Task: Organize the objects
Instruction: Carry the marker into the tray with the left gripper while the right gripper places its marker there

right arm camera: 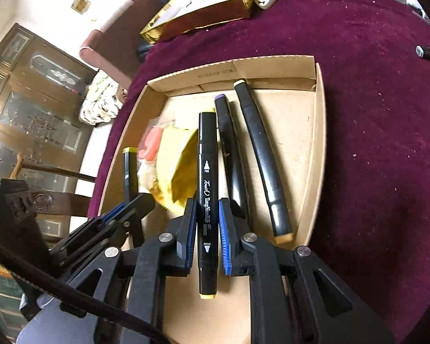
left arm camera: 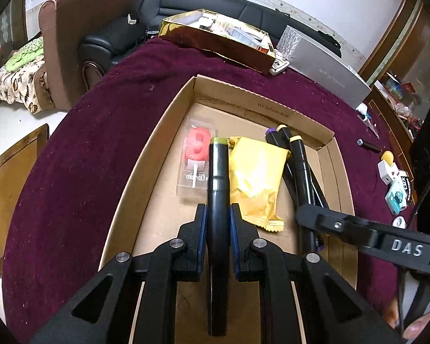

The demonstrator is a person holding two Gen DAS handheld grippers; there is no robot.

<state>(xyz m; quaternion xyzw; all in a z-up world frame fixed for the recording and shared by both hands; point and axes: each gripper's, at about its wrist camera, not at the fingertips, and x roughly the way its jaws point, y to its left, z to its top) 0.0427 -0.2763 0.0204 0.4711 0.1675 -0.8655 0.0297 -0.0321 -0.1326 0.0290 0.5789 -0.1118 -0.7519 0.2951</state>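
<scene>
A shallow brown cardboard tray (left arm camera: 169,132) is sitting on the maroon tablecloth (left arm camera: 100,132). Inside it are lying one yellow foil snack packet (left arm camera: 255,177), one clear-packed red number-nine candle (left arm camera: 196,154) and two black markers (right arm camera: 261,154). The left gripper (left arm camera: 218,215) is pinching a green-capped black marker (left arm camera: 218,172) over the tray; the right gripper (right arm camera: 205,215) is pinching a yellow-capped black marker (right arm camera: 206,172).

Right gripper (right arm camera: 205,229) clamped on a black yellow-capped marker (right arm camera: 206,177), over the cardboard tray (right arm camera: 319,143). In the tray: purple-capped marker (right arm camera: 229,149) and cream-capped marker (right arm camera: 262,154) side by side at right, yellow packet (right arm camera: 177,169) at left. Left gripper (right arm camera: 126,209) at lower left, gripping a green-capped marker (right arm camera: 130,172). Maroon cloth (right arm camera: 372,114) under everything.
</scene>
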